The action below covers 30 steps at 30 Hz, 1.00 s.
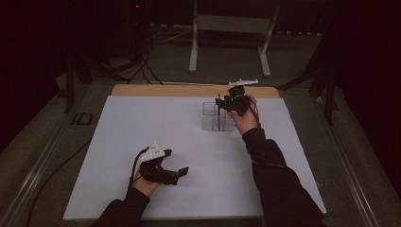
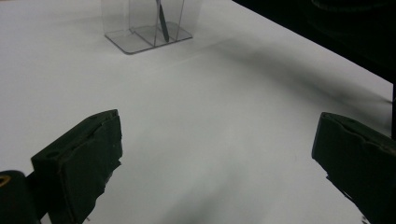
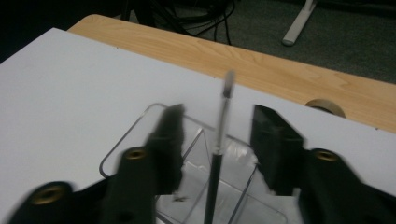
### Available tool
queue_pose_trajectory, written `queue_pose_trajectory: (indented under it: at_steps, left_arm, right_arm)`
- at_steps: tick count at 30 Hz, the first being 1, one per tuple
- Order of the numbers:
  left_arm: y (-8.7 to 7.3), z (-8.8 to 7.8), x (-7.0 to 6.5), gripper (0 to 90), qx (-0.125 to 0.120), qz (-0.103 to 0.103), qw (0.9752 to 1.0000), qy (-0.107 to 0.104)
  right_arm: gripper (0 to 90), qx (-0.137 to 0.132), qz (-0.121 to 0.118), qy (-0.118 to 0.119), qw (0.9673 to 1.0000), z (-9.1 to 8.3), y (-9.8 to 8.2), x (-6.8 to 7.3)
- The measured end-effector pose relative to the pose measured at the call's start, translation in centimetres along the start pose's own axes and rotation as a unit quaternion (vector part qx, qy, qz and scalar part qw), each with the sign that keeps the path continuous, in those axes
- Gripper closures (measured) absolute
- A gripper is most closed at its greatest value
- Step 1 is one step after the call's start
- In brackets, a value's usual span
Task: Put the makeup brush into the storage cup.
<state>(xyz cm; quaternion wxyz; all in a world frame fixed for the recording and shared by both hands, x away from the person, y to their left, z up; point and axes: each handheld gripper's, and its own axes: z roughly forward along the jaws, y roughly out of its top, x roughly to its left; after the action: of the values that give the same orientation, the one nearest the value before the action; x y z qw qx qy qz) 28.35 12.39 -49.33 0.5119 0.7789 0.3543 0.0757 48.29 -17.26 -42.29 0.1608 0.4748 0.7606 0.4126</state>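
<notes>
1. High view takes in both hands over the white counter (image 1: 142,123): the left gripper (image 1: 176,173) lies low at the near side, and the right gripper (image 1: 226,101) hangs over a clear holder (image 1: 211,117) farther back.
2. Right gripper view alone shows the brush (image 3: 218,149) up close: a thin stick with a dark lower shaft and a pale, blurred upper end, standing nearly upright in the holder (image 3: 140,140). It rises between the right gripper (image 3: 215,135) fingers.
3. Right fingers (image 3: 273,144) stand apart, one on each side of the brush, with a gap showing between each pad and the stick. They do not press on it.
4. Left gripper view looks across bare counter (image 2: 210,116) from low down. The holder (image 2: 140,39) sits far ahead of the fingers, with a dark slanted shaft, the brush (image 2: 162,23), inside it.
5. Left gripper (image 2: 217,144) fingers (image 2: 84,158) are spread wide, with nothing between them but counter.
6. Holder's top is cut off by the upper edge in the left gripper view. Its near wall is hidden below the right fingers in the right gripper view.
7. Left finger in the right gripper view is smeared by motion blur, and the brush tip is too soft to make out bristles.
8. High view is dim; the brush there is too small to tell.
</notes>
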Motion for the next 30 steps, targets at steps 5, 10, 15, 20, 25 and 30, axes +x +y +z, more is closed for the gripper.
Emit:
queue_pose_trajectory:
  at_steps: [5, 10, 15, 20, 25, 30]
  left_arm:
    - [-0.1, 0.2, 0.0, 3.2, 0.008, -0.001, 1.0, -0.005]
    - [-0.1, 0.3, -0.1, 3.2, 0.011, -0.001, 0.9999, -0.009]
    - [-0.1, 0.3, 0.0, 3.2, 0.013, -0.002, 0.9998, -0.011]
    - [-0.2, 0.6, 0.0, 3.1, 0.025, -0.011, 0.9993, -0.024]
    - [-0.2, 0.8, -0.1, 3.1, 0.029, 0.0, 0.9986, -0.044]
    - [0.1, 0.8, -0.4, 2.7, 0.041, 0.02, 0.9971, -0.061]
  right_arm:
    - [34.8, -0.005, -0.003, 0.019, 0.9998, -0.5, 0.1, 0.0]
    - [21.2, 0.0, -0.002, 0.026, 0.9997, -0.6, 0.2, 0.3]
    - [10.9, 0.006, -0.014, 0.046, 0.9988, -1.0, 0.2, 0.4]
    - [10.9, -0.001, -0.015, 0.063, 0.9979, -2.0, 0.1, 0.4]
    - [14.9, -0.013, -0.036, 0.058, 0.9976, -2.7, -0.4, 0.9]
    - [18.1, -0.035, -0.049, 0.069, 0.9958, -3.6, -1.2, 1.5]
